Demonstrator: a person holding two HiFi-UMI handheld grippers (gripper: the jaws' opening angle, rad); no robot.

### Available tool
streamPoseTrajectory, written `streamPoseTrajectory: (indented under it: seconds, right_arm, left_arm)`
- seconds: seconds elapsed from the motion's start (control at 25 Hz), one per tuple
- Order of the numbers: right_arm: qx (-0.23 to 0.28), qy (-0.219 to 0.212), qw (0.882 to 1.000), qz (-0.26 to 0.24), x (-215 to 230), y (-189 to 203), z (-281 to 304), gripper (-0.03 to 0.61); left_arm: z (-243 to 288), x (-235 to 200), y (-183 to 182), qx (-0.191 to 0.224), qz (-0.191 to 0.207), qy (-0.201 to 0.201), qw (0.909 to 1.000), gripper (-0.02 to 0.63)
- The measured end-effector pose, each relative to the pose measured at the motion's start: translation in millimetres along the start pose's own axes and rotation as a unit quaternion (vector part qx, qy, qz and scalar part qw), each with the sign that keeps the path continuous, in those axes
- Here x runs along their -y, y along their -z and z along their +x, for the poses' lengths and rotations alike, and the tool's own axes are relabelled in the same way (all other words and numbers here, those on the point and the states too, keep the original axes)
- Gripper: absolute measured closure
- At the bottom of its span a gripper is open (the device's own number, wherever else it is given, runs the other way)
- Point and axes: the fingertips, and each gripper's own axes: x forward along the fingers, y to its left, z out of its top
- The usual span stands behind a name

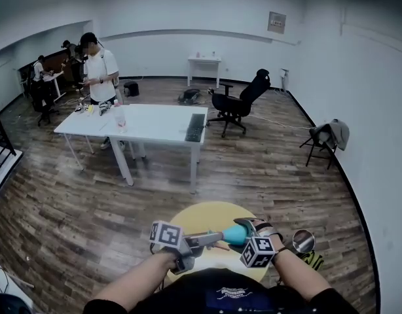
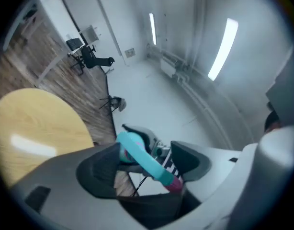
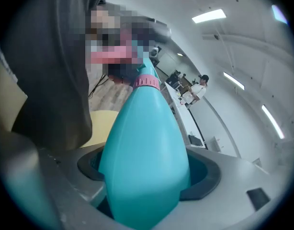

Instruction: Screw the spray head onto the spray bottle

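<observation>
Two tongs work here: the right gripper (image 3: 147, 174) clamps the teal spray bottle (image 3: 144, 128); the left gripper (image 2: 144, 162) stands released around its pink collar (image 2: 174, 185). Better to grip squarely before twisting.

bottle (image 1: 237, 234) over table (image 1: 201, 214) (desk (image 1: 155, 120) behind), chair (image 1: 237, 103) right
</observation>
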Motion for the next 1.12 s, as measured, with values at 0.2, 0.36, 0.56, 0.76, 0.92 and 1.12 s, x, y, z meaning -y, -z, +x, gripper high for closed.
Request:
streamPoseTrajectory:
  seconds: [0.2, 0.36, 0.56, 0.76, 0.92, 1.12]
  right_arm:
    - [-0.061, 0.037, 0.997, -0.029, 8.4, 40.3, -6.3, 0.152]
    - [-0.061, 0.075, 0.991, -0.092, 17.6, 29.0, -7.2, 0.153]
    - [-0.031, 0.079, 0.990, -0.110, 24.4, -1.9, -7.7, 0.147]
    - [-0.016, 0.080, 0.989, -0.123, 23.4, -7.2, -12.3, 0.150]
    - [-0.003, 0.055, 0.992, -0.109, 16.6, -7.1, -11.9, 0.152]
    - [0.011, 0.023, 0.999, -0.033, 6.3, 4.7, -11.7, 0.153]
  left_arm:
    - [-51.0, -17.6, -31.8, 0.100, -0.039, -0.019, 0.9941, 0.201]
    - [-8.2, -23.5, -9.2, 0.018, -0.018, -0.035, 0.9991, 0.201]
    - [29.5, -19.8, 1.8, -0.024, 0.091, -0.087, 0.9918, 0.428]
    - [27.9, -14.3, 10.2, -0.080, 0.181, -0.119, 0.9730, 0.426]
    - [27.5, -14.7, 12.7, -0.058, 0.145, -0.115, 0.9810, 0.409]
    - [-14.6, 0.2, -5.2, 0.078, -0.009, -0.006, 0.9969, 0.259]
